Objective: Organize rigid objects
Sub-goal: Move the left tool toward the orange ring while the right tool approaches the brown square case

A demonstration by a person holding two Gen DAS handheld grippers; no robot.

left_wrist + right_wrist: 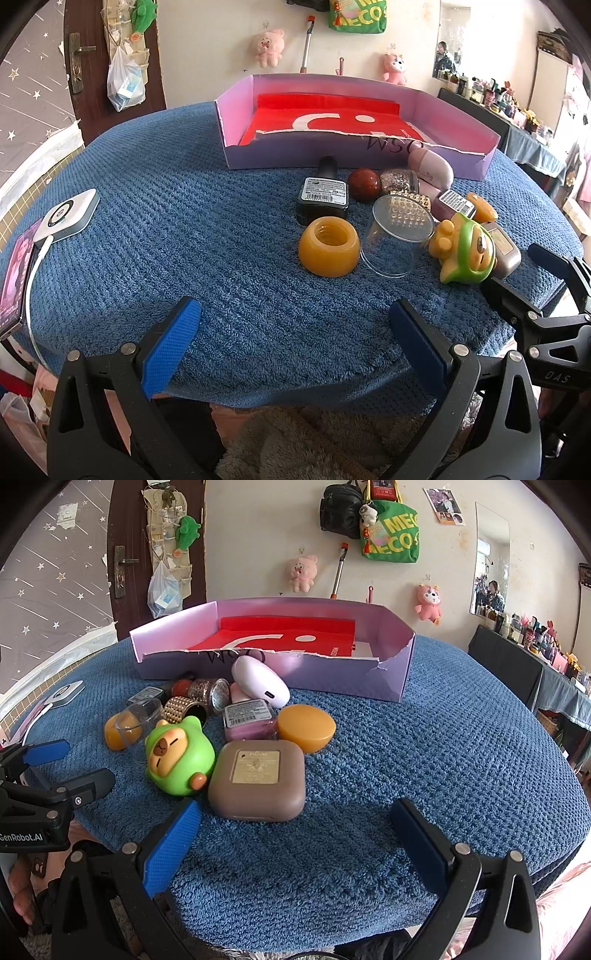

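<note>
Both tools stand with their jaws wide apart and nothing between them. The left gripper [295,325] hangs over bare blue towel [184,221] at the near edge of the table; the right gripper [295,827] hovers just near of the pile, its blue pads flanking empty cloth.

The things to be sorted lie in a loose cluster on the towel, in front of the lilac cardboard box [332,679], whose near wall is torn low. Inside the box lies a red sheet [288,638] with white marks.

Nearest the right gripper sits a brown rounded case [258,779] with a gold label, touching a green capybara toy [177,760] on its left. Behind them are a pink bottle [249,722] lying on its side, an orange dome [306,727], a white oval case [260,681] leaning at the box wall, and a glittery jar [207,692].

From the left wrist view, an orange ring-shaped cap [328,245] and a clear plastic cup [397,240] on its side lie nearest, with a black bottle [323,194] and a dark red ball [364,184] farther back. A white device [70,216] with a cable rests at the far left edge.
</note>
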